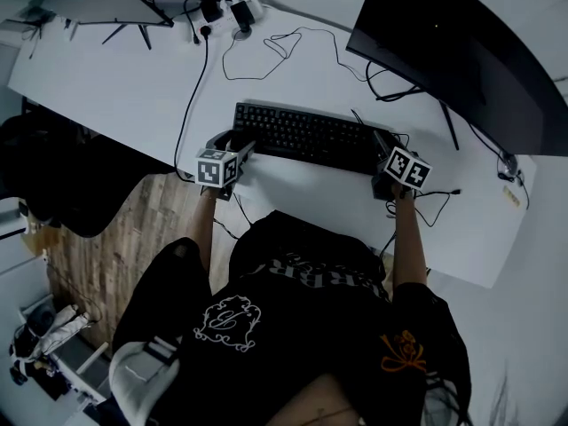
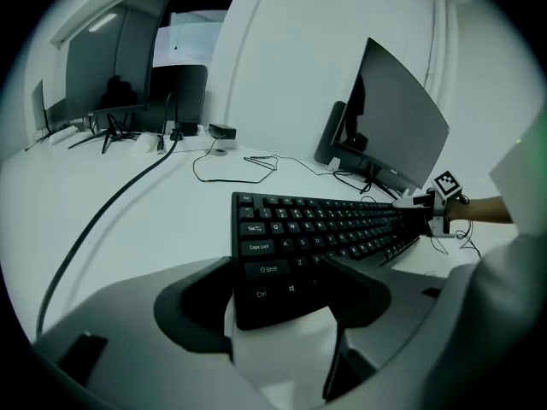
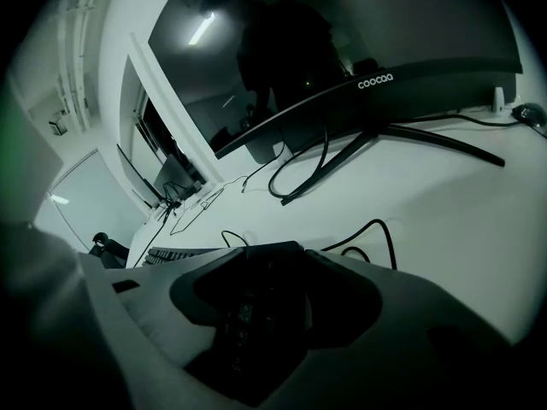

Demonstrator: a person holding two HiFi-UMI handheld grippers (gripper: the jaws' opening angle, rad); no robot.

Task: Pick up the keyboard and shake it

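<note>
- My left gripper point(image 2: 282, 297) has its broad grey jaws set wide, and their dark curved pads close on the left end of the keyboard point(image 1: 306, 136), one on the far edge and one on the near edge by the Ctrl key
- My right gripper point(image 3: 273, 289) has the keyboard's other end filling the space between its pads, but that view is too dark for me to tell whether they press on it
- Each gripper carries a white cube with black square markers: the left cube point(image 1: 216, 168) and the right cube point(image 1: 407, 168)
- The keyboard is flat, matte black and rectangular, with rows of low keys, and spans between the two grippers over the smooth white desk point(image 1: 133, 87)
- Behind it stands a curved dark monitor point(image 1: 461, 51) on thin splayed legs
- A thin black cable point(image 1: 266, 47) loops loosely on the desk beyond the keyboard
</note>
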